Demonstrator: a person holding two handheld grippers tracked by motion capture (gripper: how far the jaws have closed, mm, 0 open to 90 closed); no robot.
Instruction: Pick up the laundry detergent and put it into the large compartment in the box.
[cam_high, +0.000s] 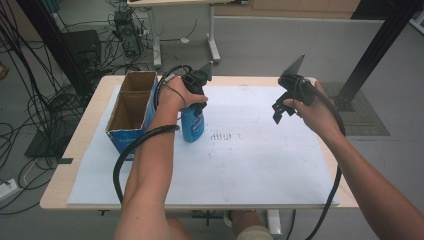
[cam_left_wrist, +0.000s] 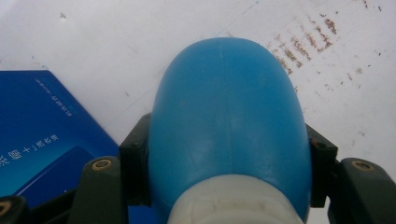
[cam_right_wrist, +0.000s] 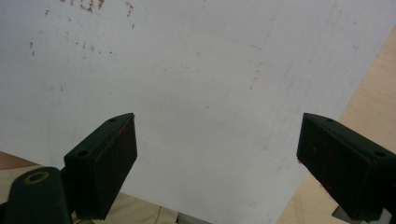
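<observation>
One blue bottle (cam_high: 192, 125) is what I have in hand, standing upright on the white sheet (cam_high: 250, 165) that covers the surface, just beside the open cardboard box (cam_high: 131, 107). My left gripper (cam_high: 196, 90) comes down on it from above, and its two black jaws are clamped against the bottle's shoulders just below the white cap (cam_left_wrist: 233, 203), one pad on each flank. The bottle fills the space between them, so this is a firm squeeze on a fairly wide body.

I judge it to be smooth moulded plastic: stiff enough near the neck to take the pressure, likely springier lower on the belly. That curved, glossy skin looks slippery, and the shoulders taper, so a grip placed higher could slide off towards the cap. How full it is I cannot tell; if it holds liquid it will feel bottom-heavy and want to swing under the jaws. Holding at the shoulders, where I am now, seems the right spot.

My left forearm reaches forward with the wrist bent down over the bottle. My right gripper (cam_high: 282, 107) hangs above the sheet, well apart from everything, jaws wide and empty.
</observation>
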